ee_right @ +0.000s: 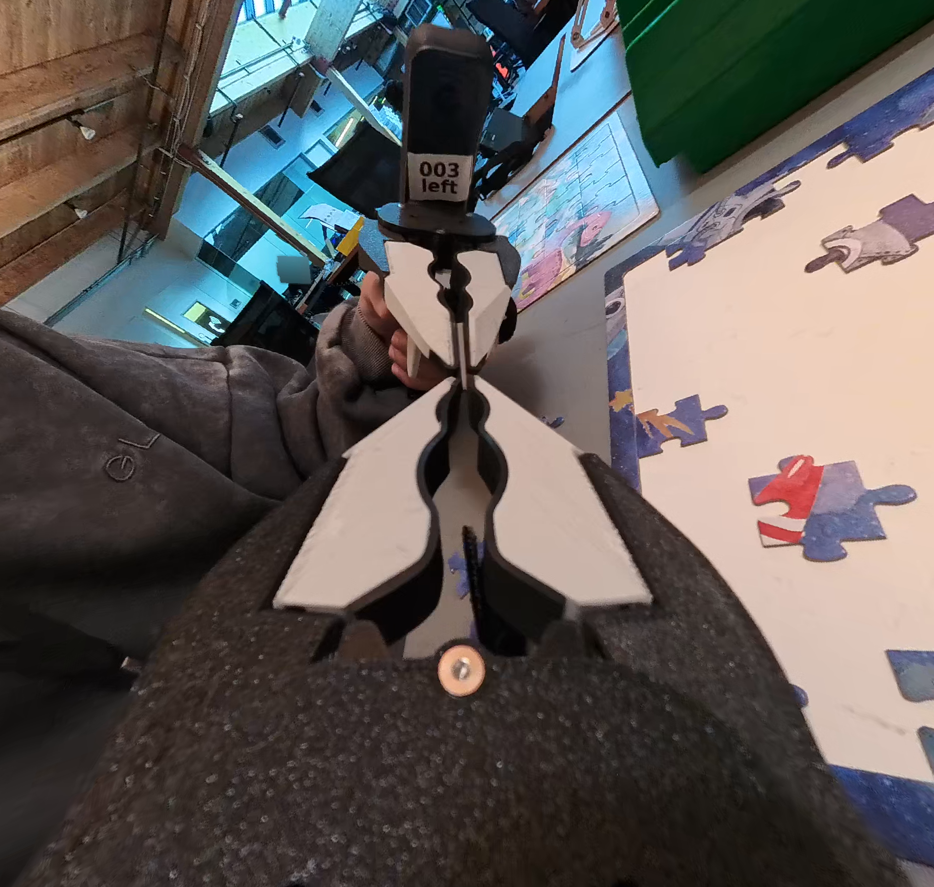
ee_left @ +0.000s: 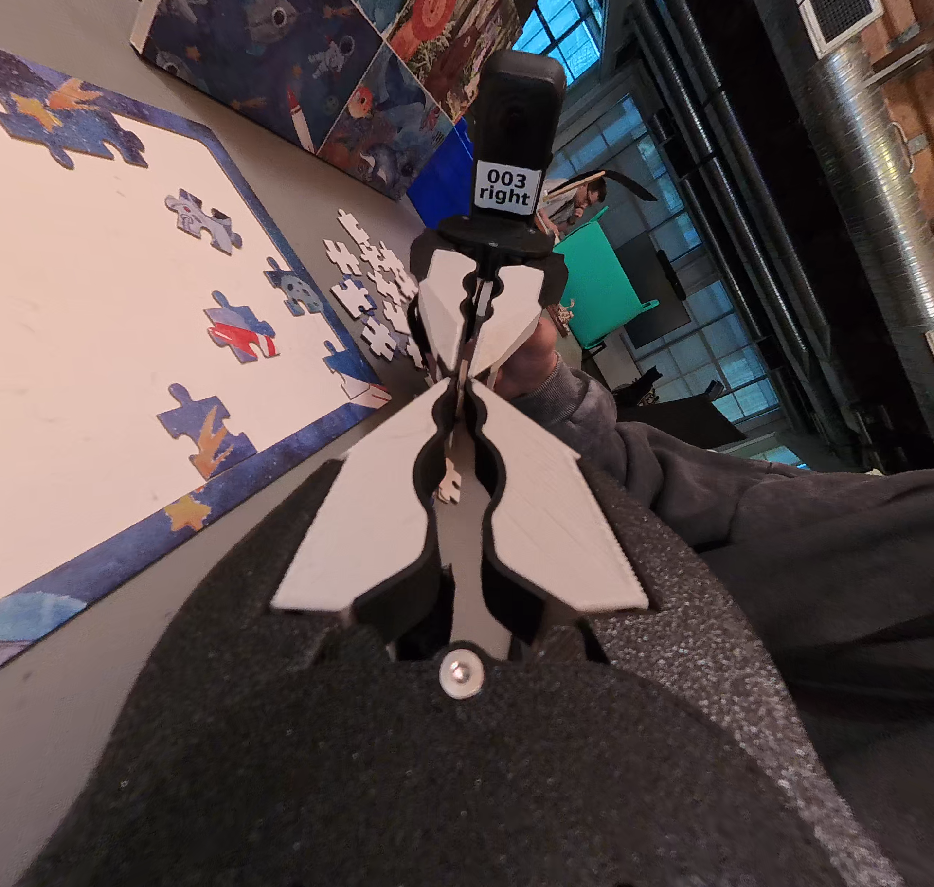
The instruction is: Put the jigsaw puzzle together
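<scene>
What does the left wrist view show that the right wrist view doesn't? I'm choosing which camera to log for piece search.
Only the left wrist view shows the heap of loose face-down white puzzle pieces beside the tray and the big illustrated puzzle box. Only the right wrist view shows the stacked green plastic bins and a finished colourful puzzle farther along the table. Both show the blue-bordered puzzle tray, the red-and-white rocket piece on it, and the two grippers tip to tip, pinching one thin piece edge-on.
</scene>
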Tool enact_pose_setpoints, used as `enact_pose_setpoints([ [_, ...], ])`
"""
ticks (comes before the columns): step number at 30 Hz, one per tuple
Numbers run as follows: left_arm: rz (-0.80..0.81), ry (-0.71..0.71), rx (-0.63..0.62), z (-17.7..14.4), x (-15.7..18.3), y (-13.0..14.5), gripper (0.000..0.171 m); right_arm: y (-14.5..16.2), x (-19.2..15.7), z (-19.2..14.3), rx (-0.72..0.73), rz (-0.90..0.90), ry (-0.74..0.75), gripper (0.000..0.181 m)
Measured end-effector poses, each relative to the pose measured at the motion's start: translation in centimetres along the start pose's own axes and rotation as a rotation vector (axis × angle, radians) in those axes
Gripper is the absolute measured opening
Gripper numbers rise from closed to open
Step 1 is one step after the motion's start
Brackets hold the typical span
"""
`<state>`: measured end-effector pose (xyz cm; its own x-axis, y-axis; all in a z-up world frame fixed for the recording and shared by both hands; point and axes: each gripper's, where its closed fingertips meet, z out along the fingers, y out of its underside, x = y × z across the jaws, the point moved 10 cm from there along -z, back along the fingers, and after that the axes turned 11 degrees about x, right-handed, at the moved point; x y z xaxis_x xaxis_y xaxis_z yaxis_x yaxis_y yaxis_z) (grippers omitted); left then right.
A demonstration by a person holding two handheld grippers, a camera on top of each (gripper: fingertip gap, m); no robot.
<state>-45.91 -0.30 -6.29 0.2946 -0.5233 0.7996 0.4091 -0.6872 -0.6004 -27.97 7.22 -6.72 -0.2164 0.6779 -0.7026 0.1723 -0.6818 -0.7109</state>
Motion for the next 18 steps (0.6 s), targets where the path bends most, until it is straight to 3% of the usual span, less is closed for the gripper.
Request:
enact_pose_setpoints([
  [3, -0.007, -0.03, 0.11, -0.7, -0.2, -1.0, 0.021, -0.7, 0.2, -0.6, 0.068, 0.01, 0.032, 0.001],
  [7, -0.017, -0.084, 0.257, -2.4, -0.8, -2.3, 0.021, -1.0, 1.3, -2.0, 0.141, 0.109, 0.09, 0.001],
  [13, 0.063, -0.046, 0.12, -0.8, 0.1, -1.2, 0.021, -1.1, 1.3, -2.0, 0.178, 0.164, 0.019, 0.001],
  [18, 0.072, 0.013, 0.118, -0.8, 0.7, -1.1, 0.01, -0.8, 0.6, -1.3, 0.12, 0.16, -0.055, 0.001],
])
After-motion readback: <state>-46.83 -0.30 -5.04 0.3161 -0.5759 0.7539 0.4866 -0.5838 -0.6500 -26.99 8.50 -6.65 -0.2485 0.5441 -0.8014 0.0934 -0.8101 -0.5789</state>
